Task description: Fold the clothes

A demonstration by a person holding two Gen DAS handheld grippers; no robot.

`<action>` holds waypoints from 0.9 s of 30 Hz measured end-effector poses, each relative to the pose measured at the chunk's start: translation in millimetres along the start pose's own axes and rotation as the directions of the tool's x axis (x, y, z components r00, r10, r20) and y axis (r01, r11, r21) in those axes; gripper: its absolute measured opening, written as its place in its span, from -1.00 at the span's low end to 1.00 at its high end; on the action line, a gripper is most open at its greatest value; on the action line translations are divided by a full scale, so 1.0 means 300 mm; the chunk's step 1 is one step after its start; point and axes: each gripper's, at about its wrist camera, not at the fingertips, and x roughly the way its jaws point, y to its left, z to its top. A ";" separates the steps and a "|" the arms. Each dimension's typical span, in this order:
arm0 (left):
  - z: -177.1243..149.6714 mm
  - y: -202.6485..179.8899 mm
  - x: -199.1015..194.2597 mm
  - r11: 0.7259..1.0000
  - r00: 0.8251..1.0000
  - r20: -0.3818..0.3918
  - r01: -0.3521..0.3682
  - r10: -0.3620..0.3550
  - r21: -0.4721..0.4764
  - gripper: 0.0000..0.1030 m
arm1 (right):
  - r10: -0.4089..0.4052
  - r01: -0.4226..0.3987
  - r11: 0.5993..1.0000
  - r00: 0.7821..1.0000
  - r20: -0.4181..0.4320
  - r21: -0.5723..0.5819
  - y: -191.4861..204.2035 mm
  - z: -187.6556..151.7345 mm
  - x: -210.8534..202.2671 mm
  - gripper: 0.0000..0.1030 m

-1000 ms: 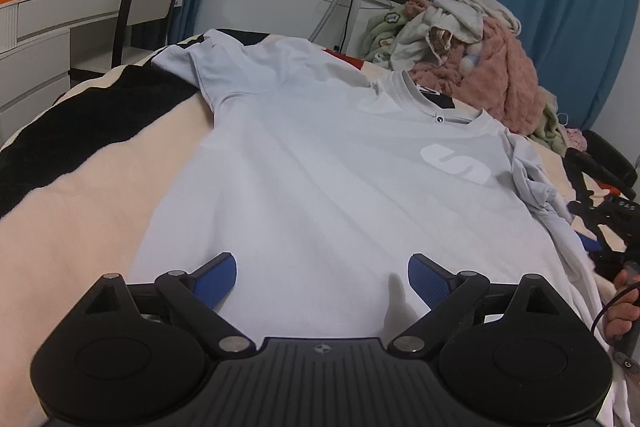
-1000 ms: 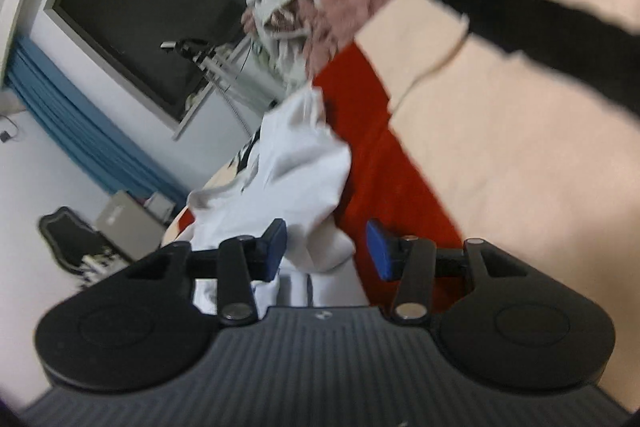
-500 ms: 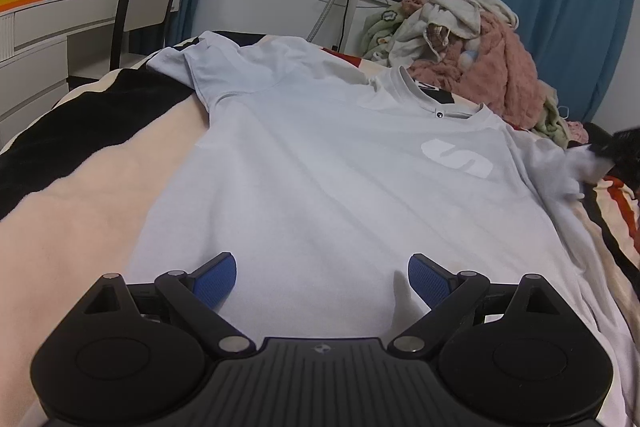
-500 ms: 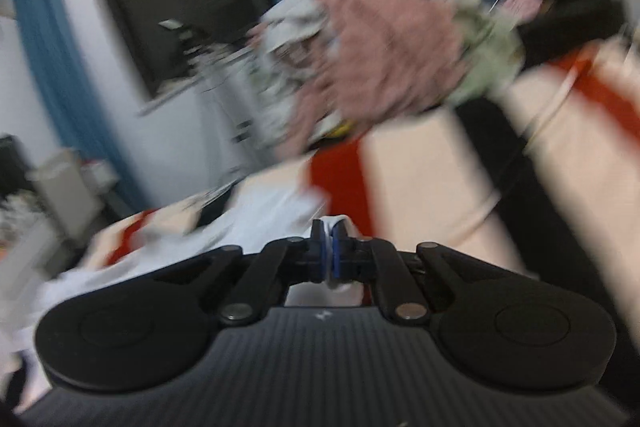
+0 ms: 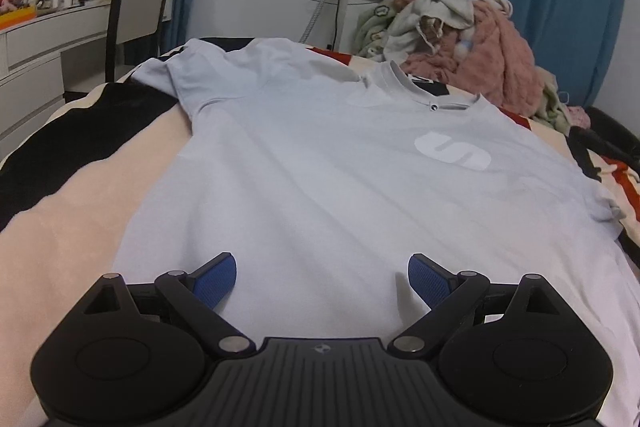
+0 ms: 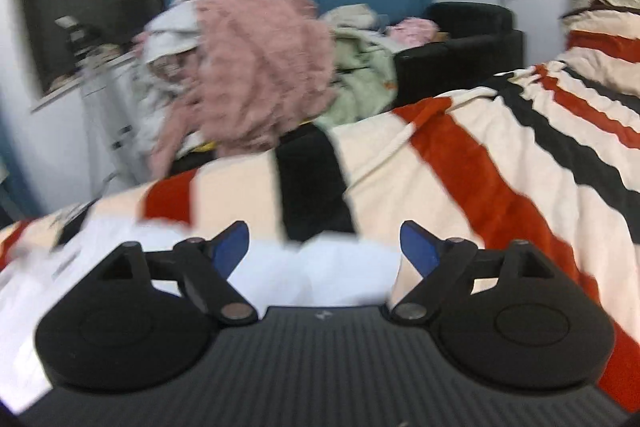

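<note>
A pale grey T-shirt (image 5: 320, 167) with a white logo lies spread flat, front up, on the striped bed blanket (image 5: 60, 227), collar toward the far side. My left gripper (image 5: 321, 277) is open and empty, hovering just above the shirt's hem. My right gripper (image 6: 324, 245) is open and empty over the shirt's right sleeve (image 6: 312, 267), which lies flat on the blanket (image 6: 500, 187).
A heap of unfolded clothes with a pink fleece (image 5: 480, 51) stands beyond the collar; it also shows in the right wrist view (image 6: 256, 67). A chair (image 5: 136, 7) and white dresser (image 5: 36, 43) stand at the left. A black armchair (image 6: 460, 43) sits behind the bed.
The right gripper shut on the bunched right sleeve, drew it outward, then opened and let it go. The sleeve now lies flat. The left gripper stayed open at the hem.
</note>
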 end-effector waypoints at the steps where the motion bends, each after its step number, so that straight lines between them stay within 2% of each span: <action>1: -0.002 -0.003 -0.009 1.000 1.000 0.001 0.006 -0.006 0.005 0.83 | 0.026 -0.026 1.000 1.000 0.006 0.005 0.004 -0.030 -0.075 0.63; 6: -0.012 -0.020 -0.100 0.998 0.998 0.024 0.055 -0.056 0.023 0.82 | 0.117 -0.120 0.989 0.992 0.038 0.091 0.030 -0.203 -0.506 0.63; 9: -0.015 -0.039 -0.166 0.991 0.993 -0.006 0.116 -0.116 0.061 0.72 | 0.137 -0.144 0.980 0.989 0.062 0.136 0.056 -0.323 -0.759 0.63; 12: -0.044 -0.062 -0.257 0.983 0.989 -0.022 0.149 -0.147 0.105 0.68 | 0.136 -0.143 0.974 0.989 0.055 0.175 0.071 -0.410 -0.960 0.63; 15: -0.089 -0.090 -0.337 0.969 0.982 -0.034 0.186 -0.183 0.165 0.63 | 0.158 -0.173 0.976 0.981 0.110 0.136 0.076 -0.451 -1.098 0.63; 17: -0.119 -0.115 -0.386 0.954 0.974 -0.047 0.226 -0.221 0.199 0.36 | 0.151 -0.165 0.980 0.980 0.133 0.108 0.074 -0.469 -1.159 0.63; 20: -0.161 -0.162 -0.461 0.928 0.961 -0.062 0.277 -0.270 0.250 0.10 | 0.139 -0.168 0.973 0.973 0.184 0.156 0.045 -0.489 -1.208 0.64; 23: -0.201 -0.237 -0.520 0.896 0.931 -0.086 0.364 -0.354 0.256 -0.05 | 0.153 -0.202 0.955 0.963 0.223 0.216 0.001 -0.500 -1.231 0.64; 27: -0.285 -0.398 -0.547 0.827 0.871 -0.143 0.491 -0.470 0.273 -0.06 | 0.114 -0.184 0.948 0.958 0.262 0.261 -0.041 -0.517 -1.232 0.67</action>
